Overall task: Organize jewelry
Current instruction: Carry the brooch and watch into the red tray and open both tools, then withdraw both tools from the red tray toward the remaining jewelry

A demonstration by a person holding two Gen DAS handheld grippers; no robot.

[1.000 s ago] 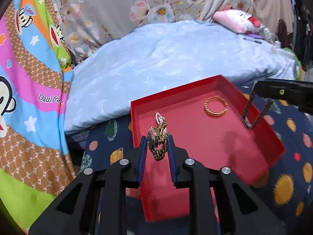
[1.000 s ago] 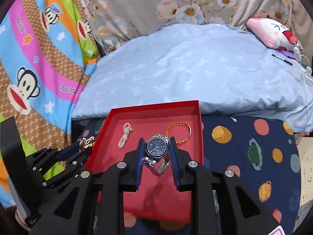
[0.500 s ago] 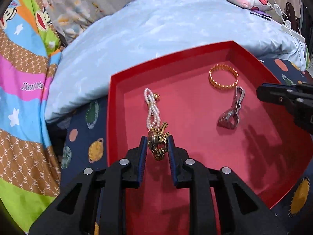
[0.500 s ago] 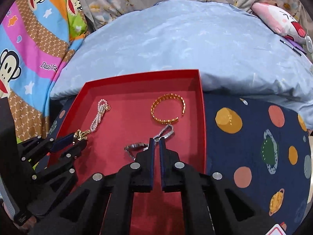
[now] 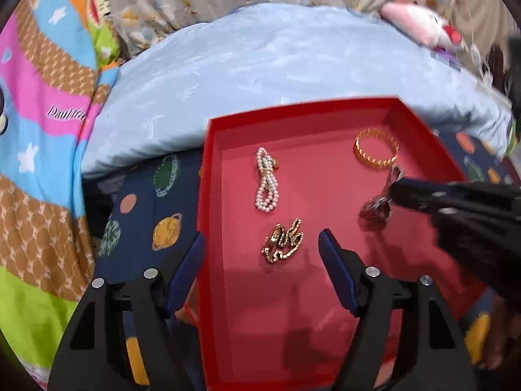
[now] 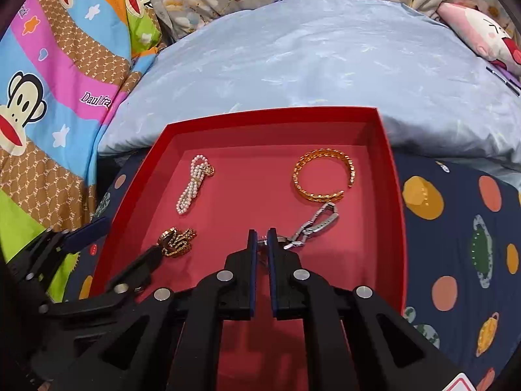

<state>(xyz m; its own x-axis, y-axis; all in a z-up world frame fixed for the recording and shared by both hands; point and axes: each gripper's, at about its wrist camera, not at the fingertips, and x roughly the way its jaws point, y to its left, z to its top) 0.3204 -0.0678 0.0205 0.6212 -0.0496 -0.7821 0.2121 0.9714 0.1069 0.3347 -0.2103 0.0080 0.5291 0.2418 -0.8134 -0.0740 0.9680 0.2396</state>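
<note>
Inside the red tray [image 6: 387, 150], the left gripper [image 5: 262, 252] is gaping wide around the gold watch [image 5: 282, 244]; at three o'clock, the right gripper [image 6: 262, 238] is pinching the silver watch [image 6: 314, 224].

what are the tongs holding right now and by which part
Left tongs are open and hold nothing. Right tongs are pinched on the silver watch, at its near end; the exact part is hidden.
</note>
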